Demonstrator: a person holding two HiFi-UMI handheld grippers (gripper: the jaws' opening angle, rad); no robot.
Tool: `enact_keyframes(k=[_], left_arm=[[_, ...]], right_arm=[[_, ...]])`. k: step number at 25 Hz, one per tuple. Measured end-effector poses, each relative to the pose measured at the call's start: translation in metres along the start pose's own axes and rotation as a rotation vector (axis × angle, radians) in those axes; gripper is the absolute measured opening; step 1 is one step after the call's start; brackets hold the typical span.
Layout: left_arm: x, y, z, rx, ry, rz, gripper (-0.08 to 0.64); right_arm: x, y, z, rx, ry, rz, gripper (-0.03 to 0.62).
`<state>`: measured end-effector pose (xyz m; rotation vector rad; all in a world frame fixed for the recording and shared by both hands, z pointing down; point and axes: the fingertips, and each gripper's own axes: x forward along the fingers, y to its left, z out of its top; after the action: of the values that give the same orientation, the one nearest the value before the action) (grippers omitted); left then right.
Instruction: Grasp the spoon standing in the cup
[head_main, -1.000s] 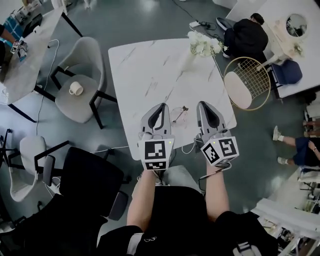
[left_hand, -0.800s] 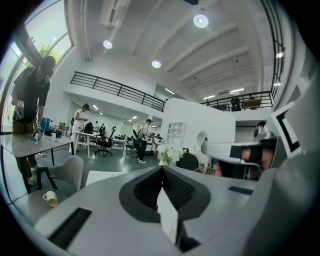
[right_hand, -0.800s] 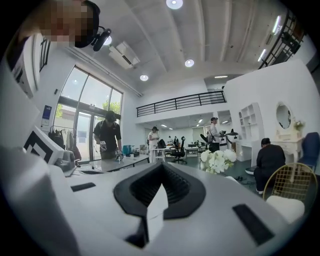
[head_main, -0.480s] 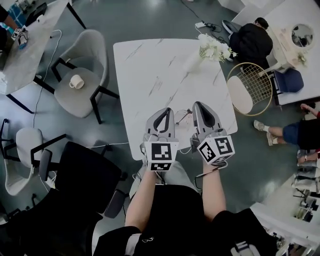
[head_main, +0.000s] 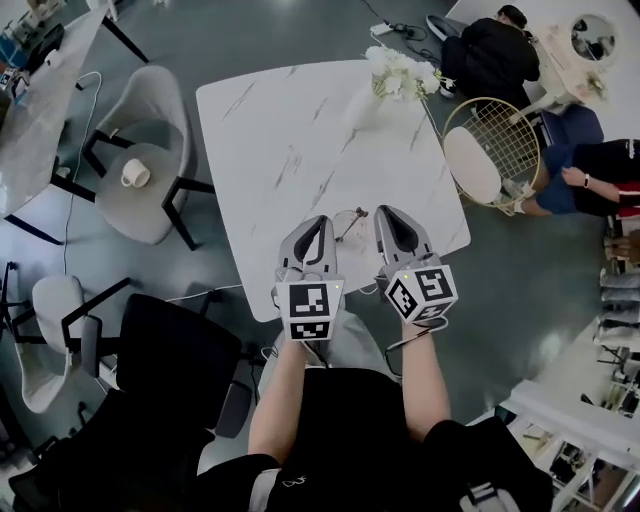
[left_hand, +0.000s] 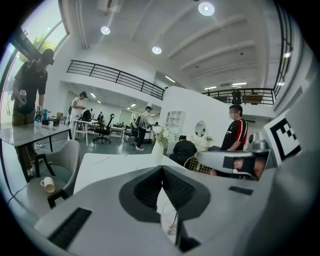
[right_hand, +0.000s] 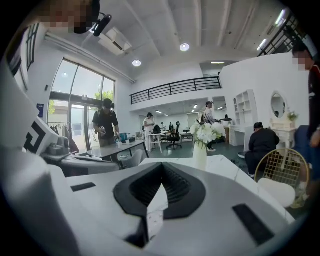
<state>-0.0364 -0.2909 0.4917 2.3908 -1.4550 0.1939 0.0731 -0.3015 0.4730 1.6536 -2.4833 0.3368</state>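
A clear glass cup (head_main: 349, 224) with a thin spoon (head_main: 356, 214) standing in it sits near the front edge of the white marble table (head_main: 300, 130). The cup lies between my two grippers' tips, touching neither. My left gripper (head_main: 321, 223) is just left of it, jaws shut and empty. My right gripper (head_main: 386, 213) is just right of it, also shut and empty. In the left gripper view the cup (left_hand: 170, 226) and spoon show only through the slit under the shut jaws (left_hand: 161, 169). The right gripper view shows its closed jaws (right_hand: 161, 165) and no cup.
A white vase of flowers (head_main: 398, 76) stands at the table's far right corner. A grey chair (head_main: 150, 160) with a mug (head_main: 132, 173) on its seat stands to the left. A gold wire chair (head_main: 492, 165) and seated people are on the right. A black chair (head_main: 180, 350) is near my left arm.
Both grippers stay shut. The right gripper has edged closer to the cup, narrowing the gap between the two tips. A person has come into view at the right edge.
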Motion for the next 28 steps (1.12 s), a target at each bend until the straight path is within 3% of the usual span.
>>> enact_keyframes(k=[3, 4, 7, 14, 25, 28], left_arm=[[0.006, -0.002, -0.009, -0.025, 0.024, 0.003, 0.014], [0.007, -0.003, -0.011, -0.034, 0.031, 0.001, 0.014], [0.012, -0.010, -0.020, -0.050, 0.050, -0.008, 0.014], [0.019, -0.002, -0.027, -0.077, 0.075, 0.013, 0.014], [0.027, 0.001, -0.037, -0.100, 0.087, 0.025, 0.015], [0.031, 0.001, -0.035, -0.097, 0.084, 0.027, 0.014]], right_arm=[[0.005, -0.013, -0.016, -0.006, 0.038, -0.004, 0.009], [0.008, -0.014, -0.022, -0.009, 0.053, 0.012, 0.009], [0.016, -0.017, -0.036, -0.031, 0.104, 0.078, 0.098], [0.039, -0.027, -0.093, -0.039, 0.262, 0.196, 0.129], [0.052, -0.031, -0.149, 0.041, 0.395, 0.274, 0.127], [0.054, -0.031, -0.151, 0.045, 0.396, 0.276, 0.083]])
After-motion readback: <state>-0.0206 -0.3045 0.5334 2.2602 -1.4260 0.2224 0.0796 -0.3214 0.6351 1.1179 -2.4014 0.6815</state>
